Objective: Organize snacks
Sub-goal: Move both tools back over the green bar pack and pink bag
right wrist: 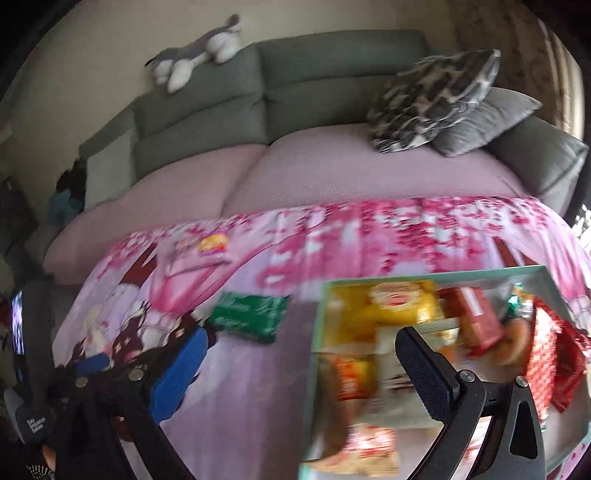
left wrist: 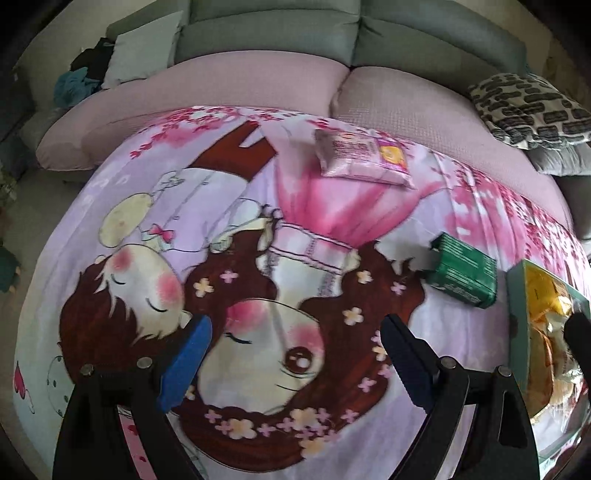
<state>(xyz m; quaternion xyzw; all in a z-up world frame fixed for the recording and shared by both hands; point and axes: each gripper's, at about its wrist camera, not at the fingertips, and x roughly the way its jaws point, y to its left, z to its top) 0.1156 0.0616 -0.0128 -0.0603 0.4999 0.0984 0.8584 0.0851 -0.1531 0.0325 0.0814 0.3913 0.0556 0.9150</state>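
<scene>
Both claws hang wide apart with nothing between them — the left gripper (left wrist: 295,354) over the cartoon blanket (left wrist: 229,229), the right gripper (right wrist: 299,363) straddling the near edge of the tray (right wrist: 436,274). That tray, pale green, is crammed with packets in yellow, red and orange. Just left of it lies a green packet (right wrist: 251,314) flat on the blanket. A pink packet (left wrist: 364,157) sits well apart, up by the sofa (left wrist: 258,33) — alone at the blanket's far edge.

Glossy printed cloth (left wrist: 258,229); shiny plastic green packet (left wrist: 463,275)
</scene>
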